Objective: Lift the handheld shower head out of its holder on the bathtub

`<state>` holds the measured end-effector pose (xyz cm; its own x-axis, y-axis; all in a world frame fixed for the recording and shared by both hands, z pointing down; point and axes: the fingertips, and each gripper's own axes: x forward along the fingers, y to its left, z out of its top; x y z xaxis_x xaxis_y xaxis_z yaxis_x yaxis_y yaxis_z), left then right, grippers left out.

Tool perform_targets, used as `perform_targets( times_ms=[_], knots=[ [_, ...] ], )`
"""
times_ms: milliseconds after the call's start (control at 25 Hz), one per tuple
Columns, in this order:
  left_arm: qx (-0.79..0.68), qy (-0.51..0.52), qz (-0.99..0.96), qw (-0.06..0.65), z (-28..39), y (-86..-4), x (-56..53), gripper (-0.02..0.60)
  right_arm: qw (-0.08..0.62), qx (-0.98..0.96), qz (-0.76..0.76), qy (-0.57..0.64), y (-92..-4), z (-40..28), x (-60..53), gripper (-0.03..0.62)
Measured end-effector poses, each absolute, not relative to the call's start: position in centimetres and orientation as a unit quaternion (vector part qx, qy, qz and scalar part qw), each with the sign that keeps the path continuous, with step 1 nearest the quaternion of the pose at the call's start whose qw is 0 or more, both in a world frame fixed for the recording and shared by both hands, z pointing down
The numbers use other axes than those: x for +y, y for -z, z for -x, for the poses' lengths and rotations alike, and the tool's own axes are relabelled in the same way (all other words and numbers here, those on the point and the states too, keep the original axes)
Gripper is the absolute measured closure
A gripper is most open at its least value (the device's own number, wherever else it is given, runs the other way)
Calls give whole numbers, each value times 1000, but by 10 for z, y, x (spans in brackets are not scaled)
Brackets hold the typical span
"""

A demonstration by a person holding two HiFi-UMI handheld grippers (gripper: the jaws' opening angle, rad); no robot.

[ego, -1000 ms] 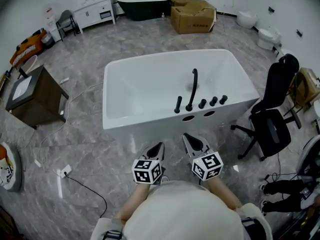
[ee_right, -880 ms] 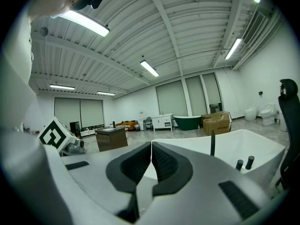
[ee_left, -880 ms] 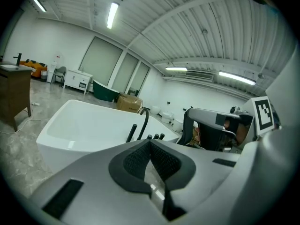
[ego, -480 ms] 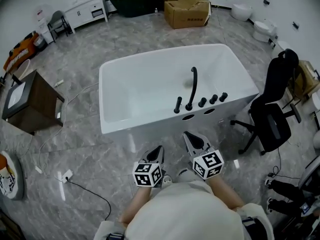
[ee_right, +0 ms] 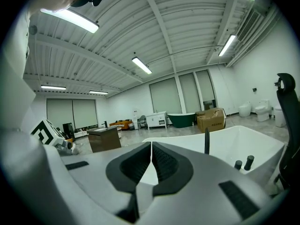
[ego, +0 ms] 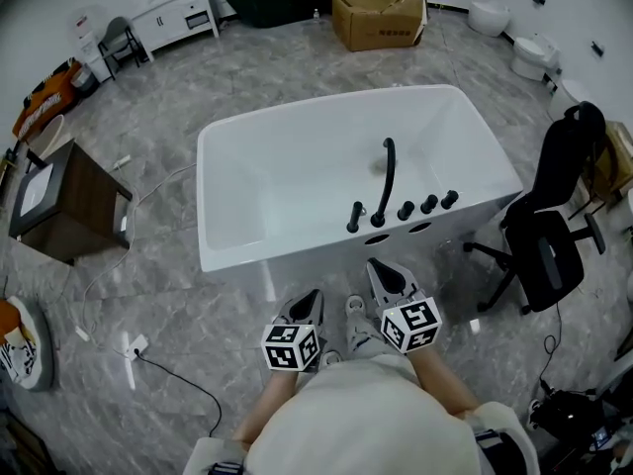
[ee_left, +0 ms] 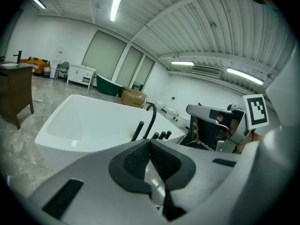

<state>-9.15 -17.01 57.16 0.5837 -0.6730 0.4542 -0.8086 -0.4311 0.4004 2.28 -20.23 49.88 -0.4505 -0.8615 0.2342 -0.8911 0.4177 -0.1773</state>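
Note:
A white bathtub (ego: 237, 181) stands on the grey floor in front of me. On its near rim the black handheld shower head (ego: 354, 216) stands upright in its holder, left of the curved black spout (ego: 387, 178) and three black knobs (ego: 428, 204). Both grippers hang short of the tub's near side, touching nothing. My left gripper (ego: 312, 295) is shut and empty, below and left of the shower head. My right gripper (ego: 377, 264) is shut and empty, just below the rim. The left gripper view shows the shower head (ee_left: 137, 131) beyond the shut left gripper (ee_left: 150, 142).
A black office chair (ego: 544, 236) stands right of the tub. A dark wooden cabinet (ego: 59, 201) is at the left, and a cable with a power strip (ego: 134, 347) lies on the floor at lower left. A cardboard box (ego: 381, 18) sits at the back.
The tub has drawn a little nearer as the person and both grippers moved forward towards it. Both grippers have stayed shut.

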Motion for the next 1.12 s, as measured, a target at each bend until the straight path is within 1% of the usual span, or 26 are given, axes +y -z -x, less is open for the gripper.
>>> perform_targets(
  times_ms=[360,760,920,960,1040,1120],
  knots=[
    [-459,-108,-830,297,72,-573,-238,561,72,-844,-514,-137,-523,-50,-274,574],
    [-485,-112,-810,309,62,-581,-287,561,121,-856,-481,-147,-578,-64,-330,572],
    [-493,-112,-804,312,61,-582,-303,561,123,-862,-468,-153,-595,-68,-348,566],
    [-495,-112,-803,313,59,-583,-306,561,125,-864,-463,-155,-601,-70,-352,547],
    [-499,-113,-799,316,54,-588,-312,561,134,-865,-455,-161,-616,-73,-359,463],
    [-502,-114,-795,321,52,-592,-317,561,149,-864,-452,-166,-631,-75,-366,426]
  ],
)
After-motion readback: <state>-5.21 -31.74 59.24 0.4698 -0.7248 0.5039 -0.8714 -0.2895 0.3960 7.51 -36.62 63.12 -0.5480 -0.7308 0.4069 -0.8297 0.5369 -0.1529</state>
